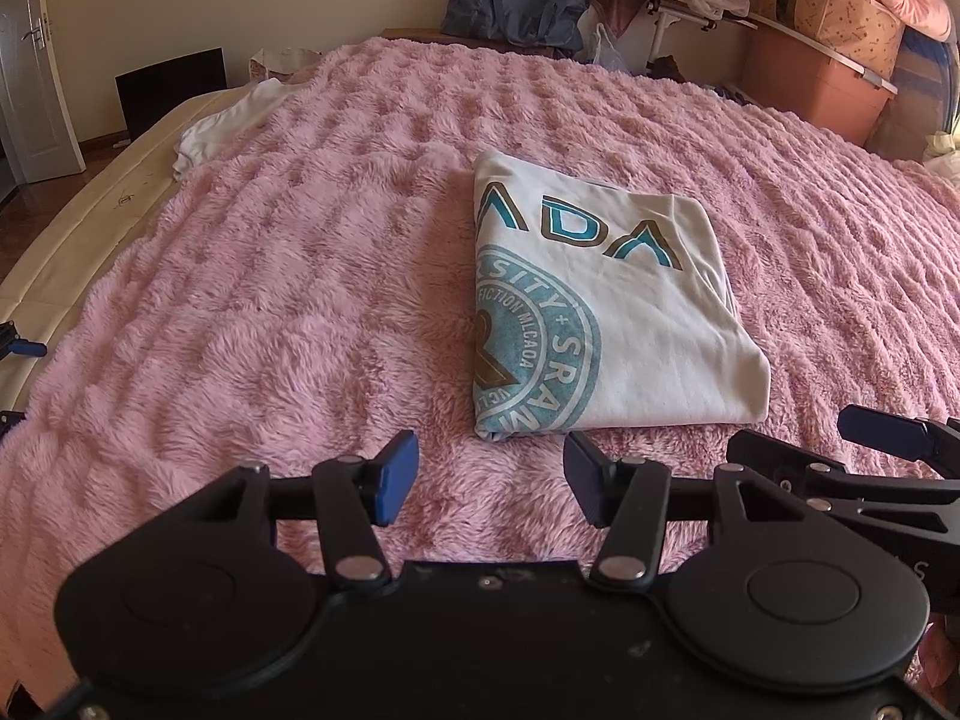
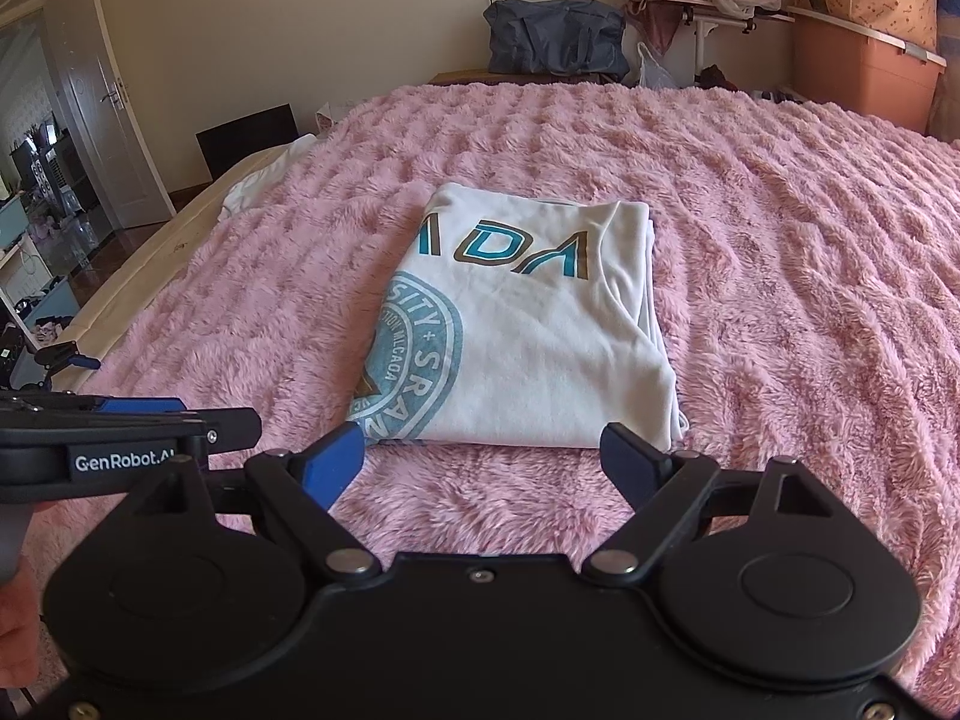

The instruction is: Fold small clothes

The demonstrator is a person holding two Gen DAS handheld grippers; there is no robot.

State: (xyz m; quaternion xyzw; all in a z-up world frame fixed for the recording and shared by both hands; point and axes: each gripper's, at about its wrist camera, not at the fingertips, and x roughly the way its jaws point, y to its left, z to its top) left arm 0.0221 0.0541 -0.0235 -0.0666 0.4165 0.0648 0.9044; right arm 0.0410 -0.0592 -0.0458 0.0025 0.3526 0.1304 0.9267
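A white T-shirt (image 1: 606, 300) with teal and brown print lies folded into a compact rectangle on the pink fluffy blanket (image 1: 270, 300). It also shows in the right wrist view (image 2: 528, 324). My left gripper (image 1: 489, 477) is open and empty, just short of the shirt's near left corner. My right gripper (image 2: 480, 459) is open and empty, just short of the shirt's near edge. The right gripper's body also shows in the left wrist view (image 1: 870, 462) at the right, and the left gripper shows in the right wrist view (image 2: 120, 432) at the left.
Another white garment (image 1: 228, 120) lies at the blanket's far left edge, also in the right wrist view (image 2: 264, 180). A dark blue bag (image 2: 552, 36), a pink storage box (image 2: 864, 72) and piled bedding stand beyond the bed. A door (image 2: 108, 120) stands open at left.
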